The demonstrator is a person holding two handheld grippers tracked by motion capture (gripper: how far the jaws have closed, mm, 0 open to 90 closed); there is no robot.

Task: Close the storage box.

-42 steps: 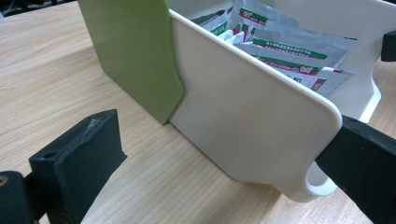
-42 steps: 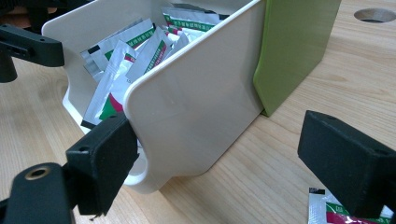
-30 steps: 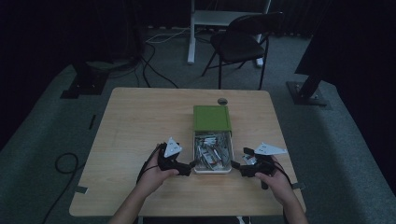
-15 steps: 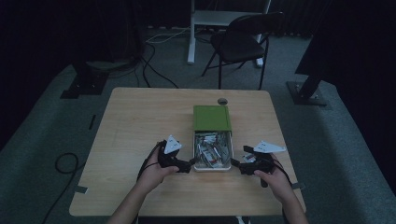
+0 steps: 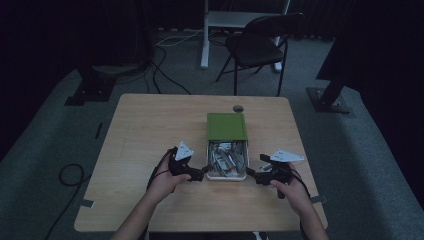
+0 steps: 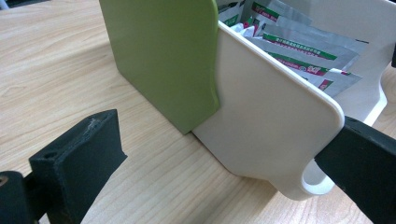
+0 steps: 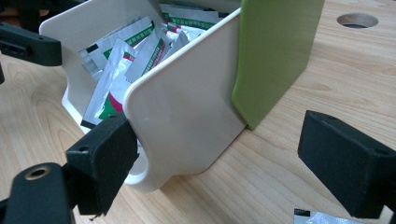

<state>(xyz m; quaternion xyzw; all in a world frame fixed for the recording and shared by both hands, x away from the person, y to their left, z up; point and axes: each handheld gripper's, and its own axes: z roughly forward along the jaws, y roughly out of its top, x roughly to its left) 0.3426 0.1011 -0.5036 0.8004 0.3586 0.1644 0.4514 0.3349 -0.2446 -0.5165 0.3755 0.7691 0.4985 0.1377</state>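
Observation:
A white tray (image 5: pixel 227 174) full of silver sachets (image 5: pixel 225 157) sticks out of a green sleeve (image 5: pixel 227 126) at the middle of the table. My left gripper (image 5: pixel 203 172) is open at the tray's near left corner. In the left gripper view the tray wall (image 6: pixel 271 112) stands between the spread jaws of the left gripper (image 6: pixel 229 140). My right gripper (image 5: pixel 250 173) is open at the near right corner. Its own view shows the right gripper (image 7: pixel 224 149) straddling the tray wall (image 7: pixel 187 116) beside the green sleeve (image 7: pixel 275 51). The sachets (image 7: pixel 121 65) lie loose inside.
The wooden table (image 5: pixel 150 130) has a round cable hole (image 5: pixel 238 108) just behind the green sleeve. A loose sachet (image 7: pixel 327 217) lies on the table under my right gripper. A folding chair (image 5: pixel 260 47) stands beyond the table's far edge.

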